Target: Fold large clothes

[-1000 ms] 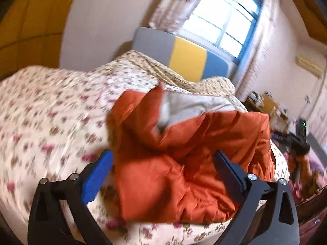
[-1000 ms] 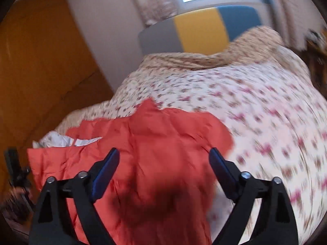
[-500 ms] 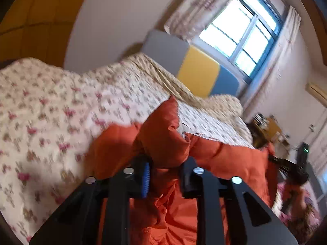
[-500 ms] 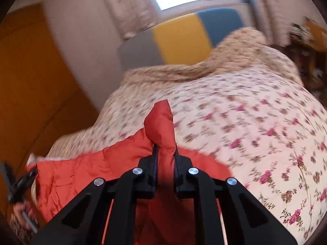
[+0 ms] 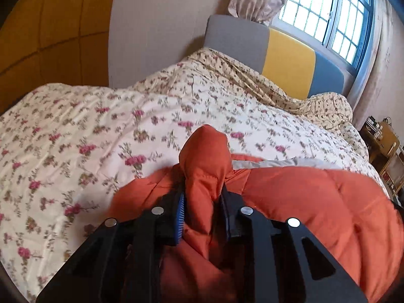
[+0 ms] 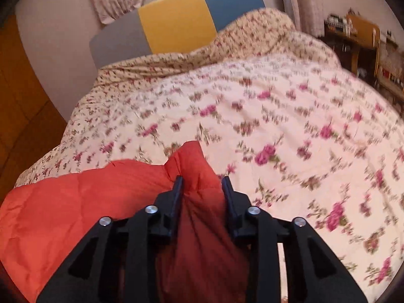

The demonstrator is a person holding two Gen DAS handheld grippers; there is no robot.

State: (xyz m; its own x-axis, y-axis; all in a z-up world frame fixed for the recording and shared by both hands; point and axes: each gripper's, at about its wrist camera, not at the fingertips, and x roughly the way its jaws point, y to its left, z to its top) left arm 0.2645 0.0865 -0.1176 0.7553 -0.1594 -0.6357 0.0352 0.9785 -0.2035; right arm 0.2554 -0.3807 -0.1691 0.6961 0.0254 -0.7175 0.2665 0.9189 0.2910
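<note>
**Both claws hold the jacket edge for the fold**

The orange jacket [image 5: 315, 202] lies on the flowered quilt [image 5: 75, 139], at its near edge. The left claw [image 5: 202, 202] and the right claw [image 6: 202, 189] are each closed on a bunch of its padded cloth. The person should probably lift both hands evenly and carry the edge across together, so that the thick cloth does not slip or twist.

a home bedroom, probably: floral-quilted bed [image 5: 126, 131], padded headboard [image 5: 287, 60], curtained window [image 5: 325, 17].
</note>
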